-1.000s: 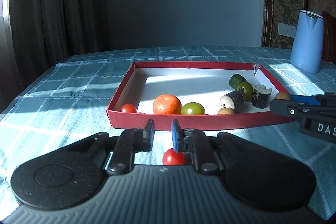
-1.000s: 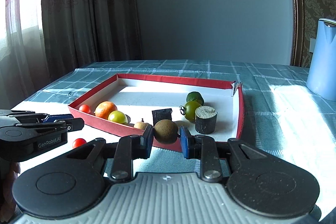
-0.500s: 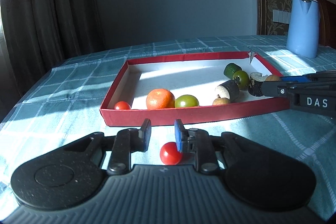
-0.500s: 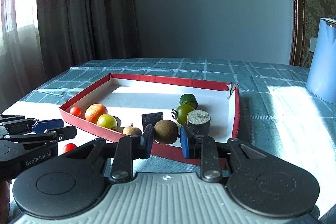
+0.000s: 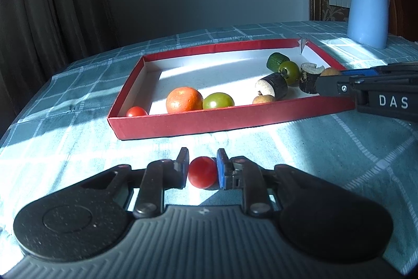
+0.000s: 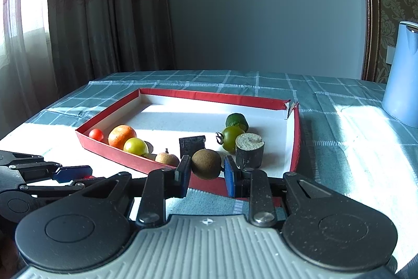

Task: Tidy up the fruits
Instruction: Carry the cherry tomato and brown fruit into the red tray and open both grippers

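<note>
A red cherry tomato [image 5: 202, 173] sits between the pads of my left gripper [image 5: 202, 166], which is shut on it just in front of the red tray [image 5: 235, 119] on the checked cloth. My right gripper [image 6: 207, 164] is shut on a round brown fruit [image 6: 206, 164] over the tray's near right rim [image 6: 120, 149]. In the left wrist view the right gripper's tips [image 5: 329, 86] reach in from the right. Inside the tray lie an orange [image 5: 184, 103], a green tomato [image 5: 218, 100], another cherry tomato [image 5: 136, 111], a small brown longan [image 5: 263, 99] and dark cut pieces [image 5: 273, 82].
A pale blue jug [image 5: 367, 9] stands on the table at the far right, beyond the tray. Dark curtains [image 6: 104, 4] hang behind the table on the left. The left gripper's body [image 6: 39, 174] lies low at the left of the right wrist view.
The cherry tomato was low behind the left fingers, then beside the blue pad; now it sits squarely between both pads. The right gripper keeps hold of the brown fruit.
</note>
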A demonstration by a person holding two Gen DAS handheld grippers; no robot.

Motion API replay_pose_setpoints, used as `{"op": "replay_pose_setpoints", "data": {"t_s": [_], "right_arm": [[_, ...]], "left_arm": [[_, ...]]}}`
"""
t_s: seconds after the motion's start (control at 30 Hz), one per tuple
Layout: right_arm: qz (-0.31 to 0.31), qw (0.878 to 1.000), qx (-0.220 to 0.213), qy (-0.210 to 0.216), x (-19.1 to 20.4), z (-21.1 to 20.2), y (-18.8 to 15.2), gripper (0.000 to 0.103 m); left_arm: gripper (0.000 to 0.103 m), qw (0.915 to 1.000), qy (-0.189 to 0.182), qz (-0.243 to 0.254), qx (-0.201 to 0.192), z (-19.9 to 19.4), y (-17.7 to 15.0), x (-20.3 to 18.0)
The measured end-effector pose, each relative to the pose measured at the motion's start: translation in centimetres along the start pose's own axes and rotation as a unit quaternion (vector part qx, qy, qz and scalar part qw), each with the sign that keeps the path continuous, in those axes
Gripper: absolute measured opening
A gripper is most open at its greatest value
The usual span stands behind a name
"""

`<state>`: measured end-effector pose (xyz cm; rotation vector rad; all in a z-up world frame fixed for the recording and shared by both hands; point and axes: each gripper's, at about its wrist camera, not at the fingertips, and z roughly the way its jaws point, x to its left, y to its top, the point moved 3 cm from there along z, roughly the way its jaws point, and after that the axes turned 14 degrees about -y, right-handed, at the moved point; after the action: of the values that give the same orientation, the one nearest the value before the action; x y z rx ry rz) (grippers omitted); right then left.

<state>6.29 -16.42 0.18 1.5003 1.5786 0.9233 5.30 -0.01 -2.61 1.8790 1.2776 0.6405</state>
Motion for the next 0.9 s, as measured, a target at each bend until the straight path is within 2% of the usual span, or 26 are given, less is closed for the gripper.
{"op": "replay_pose_setpoints", "data": {"t_s": [0.23,0.47,0.7,0.83,0.9], "right_arm": [[0.003,1.000,-0.003,0.000,-0.1,0.0,0.1,0.026],[-0.013,1.000,-0.013,-0.002,0.9,0.6,1.6,0.026],[-0.037,0.999,-0.016,-0.009,2.9,3.8,3.6,0.026],[-0.029,1.000,0.005,0.002,3.5,6.5,4.5,0.026],[-0.029,1.000,0.012,0.001,3.7,7.6,4.8,0.026]], "left_arm": [[0.019,0.9983,-0.001,0.033,-0.048,-1.9,0.2,-1.4],[0.019,0.9972,0.006,0.040,-0.063,-0.7,2.8,-1.7],[0.020,0.9971,0.028,0.006,-0.070,2.5,6.5,0.3],[0.020,0.9974,0.039,-0.031,-0.053,5.2,7.8,2.8],[0.020,0.9972,0.043,-0.034,-0.050,6.2,8.1,3.5]]}}
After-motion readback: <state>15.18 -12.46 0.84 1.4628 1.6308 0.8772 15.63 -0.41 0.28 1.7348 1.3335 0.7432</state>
